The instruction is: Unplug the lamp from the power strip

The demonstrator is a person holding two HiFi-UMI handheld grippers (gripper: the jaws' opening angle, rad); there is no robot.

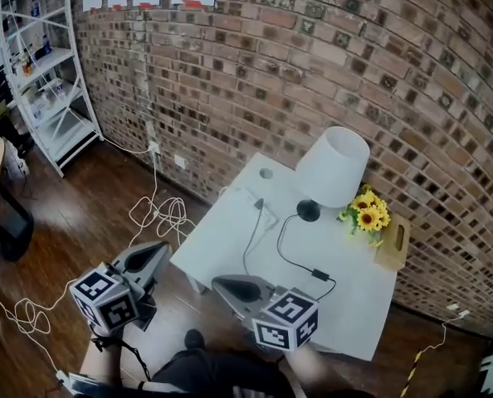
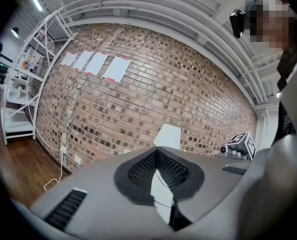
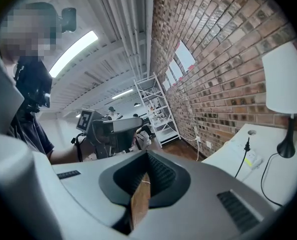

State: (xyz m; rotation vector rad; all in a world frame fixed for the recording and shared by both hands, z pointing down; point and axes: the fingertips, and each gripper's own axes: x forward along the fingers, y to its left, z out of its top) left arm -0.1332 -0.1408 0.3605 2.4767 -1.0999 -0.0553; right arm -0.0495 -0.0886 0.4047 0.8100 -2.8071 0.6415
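Fingers on left gripper (image 1: 162, 249) and right gripper (image 1: 222, 283) sit almost together, empty; lamp plug (image 1: 259, 203) apparently still sits in power strip (image 1: 267, 218).

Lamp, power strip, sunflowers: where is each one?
Lamp (image 1: 333, 166), head view, on its white shade.
Power strip (image 1: 266, 215), head view, on its white body.
Sunflowers (image 1: 368, 215), head view, on a yellow bloom.

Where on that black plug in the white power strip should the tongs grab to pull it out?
Probably the plug by its black body, pinched across its sides from straight above: it stands upright out of the power strip, which lies flat on the table.
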